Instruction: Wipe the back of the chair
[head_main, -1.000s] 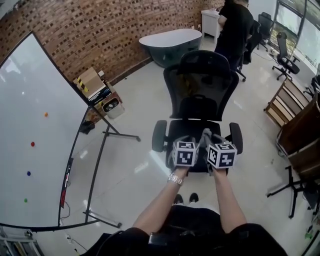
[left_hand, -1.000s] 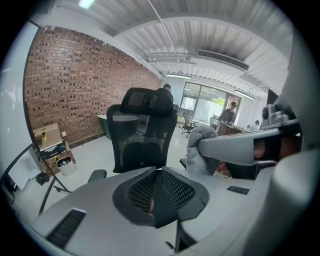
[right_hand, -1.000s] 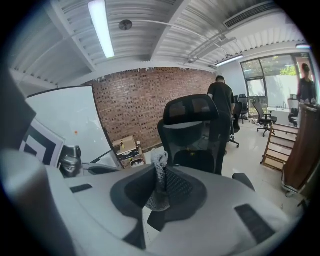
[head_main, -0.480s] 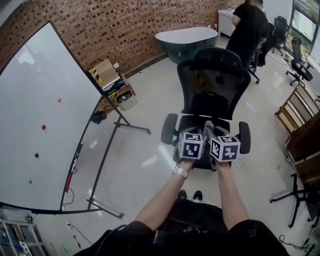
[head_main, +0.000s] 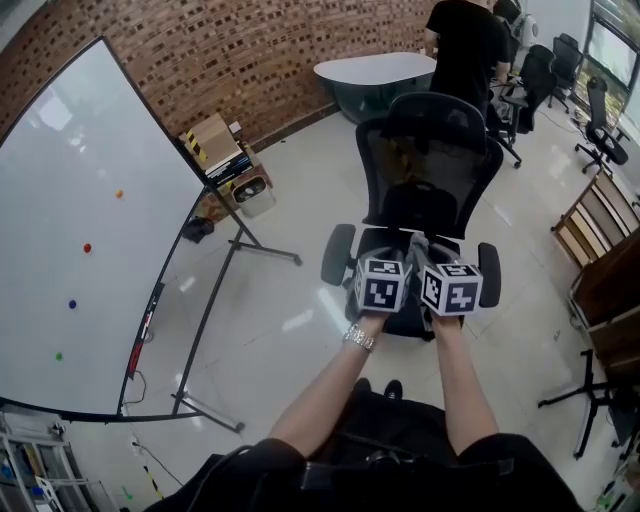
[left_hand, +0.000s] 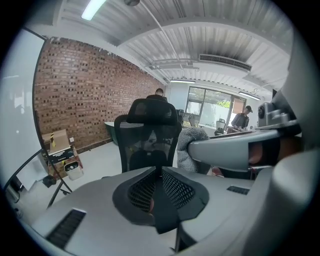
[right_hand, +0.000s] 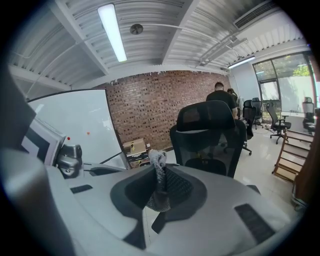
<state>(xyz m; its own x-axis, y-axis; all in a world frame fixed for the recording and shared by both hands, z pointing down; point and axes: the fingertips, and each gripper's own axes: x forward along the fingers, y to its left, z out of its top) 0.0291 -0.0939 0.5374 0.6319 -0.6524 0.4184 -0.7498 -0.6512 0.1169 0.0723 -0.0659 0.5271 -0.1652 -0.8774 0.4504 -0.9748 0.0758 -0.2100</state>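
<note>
Grey knitted cloth (right_hand: 158, 157) is pinched upright in the right tongs (right_hand: 161, 175), its loose end poking up past the tips. The left tongs (left_hand: 161, 172) are pressed together with nothing between them. Both are held side by side over the front edge of the chair's seat, well short of the backrest, so the cloth touches no part of the chair (head_main: 430, 165).

The chair stands on the pale floor facing the person holding the tongs, seat nearest and back furthest. Its back is black mesh in a black frame, curved, with a padded headrest on top and a solid lumbar pad low down. The armrests stick out on either side of the seat. A person in black (head_main: 465, 45) stands just beyond the chair, and a whiteboard (head_main: 80, 230) on a stand is off to the chair's left.

As for progress, the mesh shows no visible dust, streaks or damp patches, so it cannot be told whether it has been wiped. The cloth held clear in front of the seat fits an approach to the back just as well as a withdrawal after wiping it.
</note>
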